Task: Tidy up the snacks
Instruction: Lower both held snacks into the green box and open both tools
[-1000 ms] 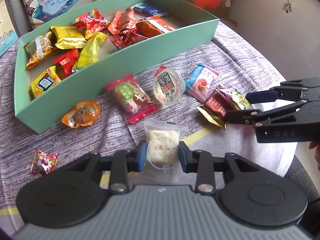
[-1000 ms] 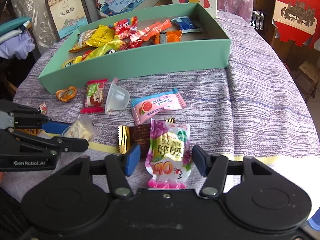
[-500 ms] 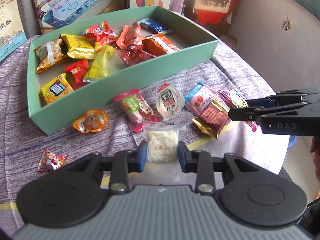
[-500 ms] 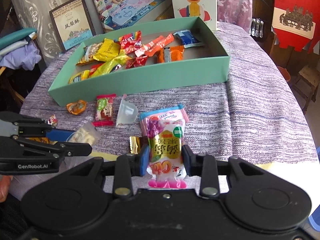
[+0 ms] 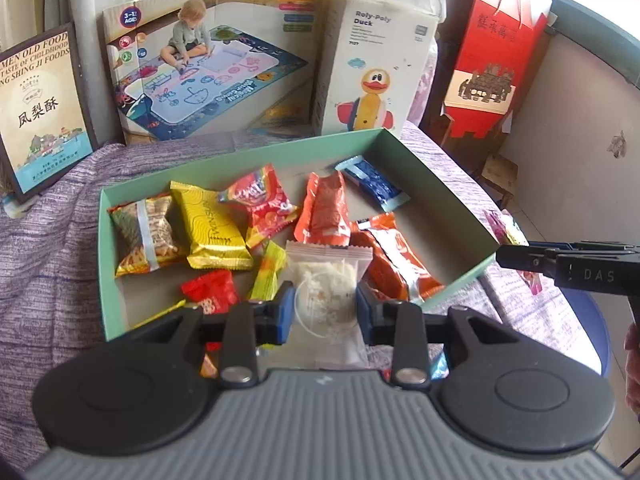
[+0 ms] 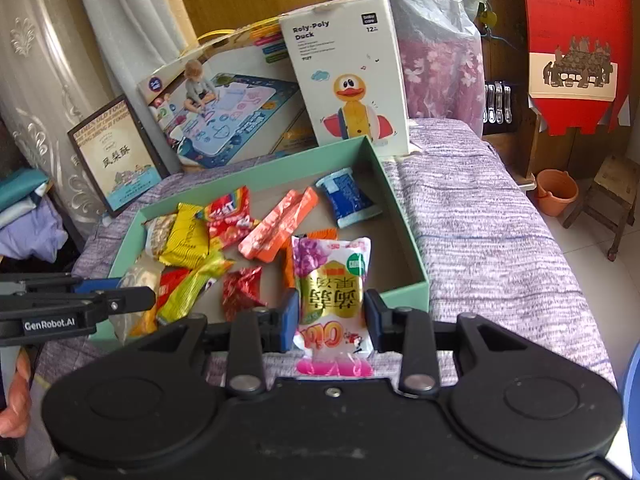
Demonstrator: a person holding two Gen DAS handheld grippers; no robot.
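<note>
Holding a clear bag (image 5: 326, 292) tight, the left gripper (image 5: 325, 312) hangs over the green box (image 5: 434, 176). The right gripper (image 6: 332, 316) has just squeezed shut on a pink pack (image 6: 332, 280) there too.

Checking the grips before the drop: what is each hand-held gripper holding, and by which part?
Left hand-held gripper: clear packet of white snack, pinched across its middle. Right hand-held gripper: purple-and-gold jelly pouch, pinched across its lower half.
</note>
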